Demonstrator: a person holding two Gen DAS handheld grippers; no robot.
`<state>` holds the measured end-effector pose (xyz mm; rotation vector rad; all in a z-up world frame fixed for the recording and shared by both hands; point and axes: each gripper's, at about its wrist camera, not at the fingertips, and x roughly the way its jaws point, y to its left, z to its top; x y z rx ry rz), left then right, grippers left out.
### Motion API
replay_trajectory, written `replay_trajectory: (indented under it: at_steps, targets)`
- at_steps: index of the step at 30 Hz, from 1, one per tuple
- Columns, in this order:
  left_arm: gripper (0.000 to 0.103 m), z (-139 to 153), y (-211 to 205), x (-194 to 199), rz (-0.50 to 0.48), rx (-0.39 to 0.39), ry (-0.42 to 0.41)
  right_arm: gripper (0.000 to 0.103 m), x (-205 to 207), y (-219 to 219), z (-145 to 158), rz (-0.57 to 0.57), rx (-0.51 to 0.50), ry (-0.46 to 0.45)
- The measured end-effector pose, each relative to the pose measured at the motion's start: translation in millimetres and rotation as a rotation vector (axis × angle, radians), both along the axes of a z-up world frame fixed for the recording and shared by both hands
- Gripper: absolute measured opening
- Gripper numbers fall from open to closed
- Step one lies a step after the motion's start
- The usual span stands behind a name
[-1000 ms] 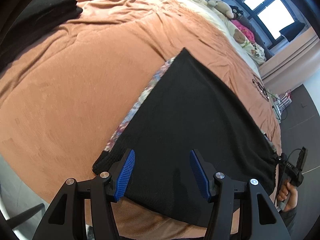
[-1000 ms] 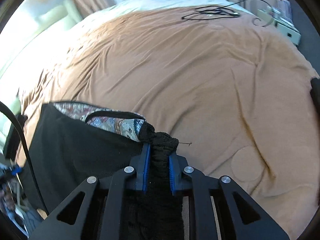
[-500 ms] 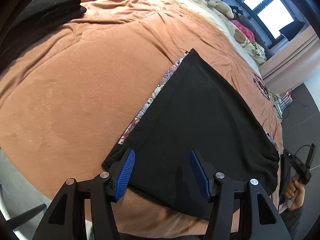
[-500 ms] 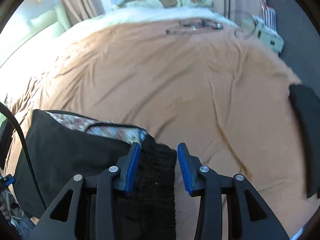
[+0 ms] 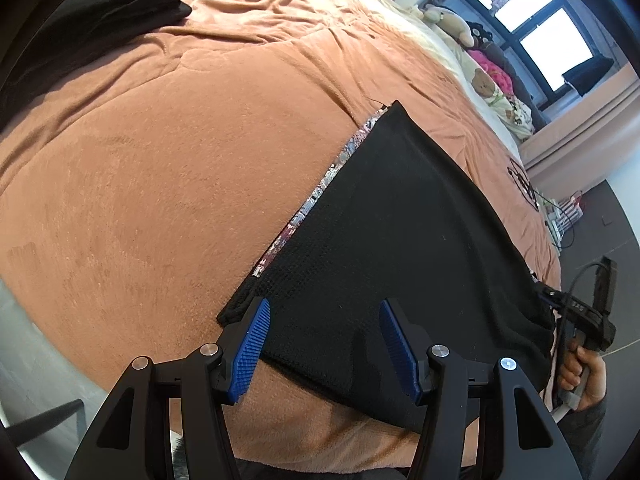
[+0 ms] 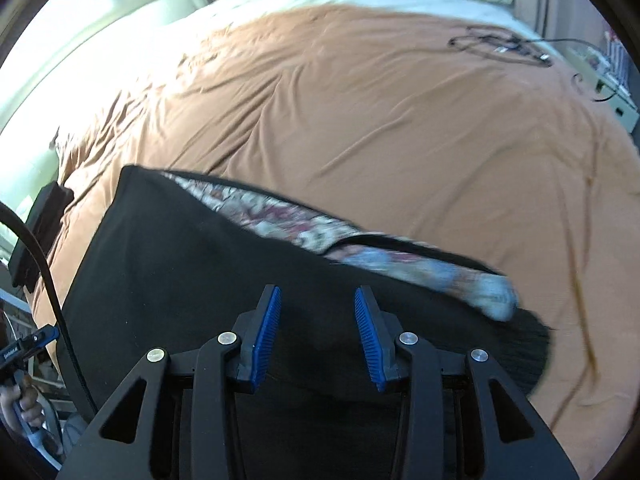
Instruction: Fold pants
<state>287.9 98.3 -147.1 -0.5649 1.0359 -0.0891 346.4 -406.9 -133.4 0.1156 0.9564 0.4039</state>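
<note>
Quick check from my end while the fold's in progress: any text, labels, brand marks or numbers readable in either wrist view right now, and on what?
No text can be read in either view.
A dark printed design on the orange blanket near the far edge: too small to tell whether it is lettering.
A small pale mark on the other handset at the left edge of the right wrist view: blurred, unreadable.
The black pants show no tag or label; the patterned lining carries only a print.

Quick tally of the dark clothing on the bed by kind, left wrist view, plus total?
Black pants with patterned lining, spread near the bed edge: 1
Dark folded garment pile, far corner of the orange blanket: 1
Total: 2
</note>
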Motion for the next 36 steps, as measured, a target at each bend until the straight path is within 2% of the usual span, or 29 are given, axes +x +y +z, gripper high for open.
replay_trajectory:
  at_steps: [3, 8, 16, 23, 26, 28, 36]
  targets:
    - [0.059, 0.4, 0.0, -0.3, 0.007, -0.002, -0.001, 0.037, 11.4, 15.2, -6.2, 0.025, -0.001, 0.043]
    - [0.059, -0.1, -0.3, 0.1, 0.014, -0.004, -0.003, 0.037, 36.9, 36.3, -14.7, 0.037, -0.088, 0.061]
    - [0.059, -1.7, 4.6, -0.6, 0.023, -0.032, -0.015, 0.036, 74.4, 57.5, -24.1, -0.035, -0.185, 0.005]
    - [0.057, 1.5, 8.7, -6.7, 0.029, -0.03, -0.018, 0.034, 101.6, 60.3, -22.4, -0.125, -0.172, -0.029]
    - [0.057, 7.6, 9.7, -11.7, 0.033, -0.007, -0.022, 0.034, 97.4, 53.2, -10.9, -0.167, -0.163, -0.053]
    - [0.057, 11.5, 12.6, -16.1, 0.042, -0.003, -0.034, 0.034, 88.1, 46.2, -2.5, -0.165, -0.114, -0.062]
    - [0.057, 8.9, 27.0, -31.2, 0.084, -0.08, -0.029, 0.035, 32.9, 47.1, 11.9, -0.075, -0.038, -0.107]
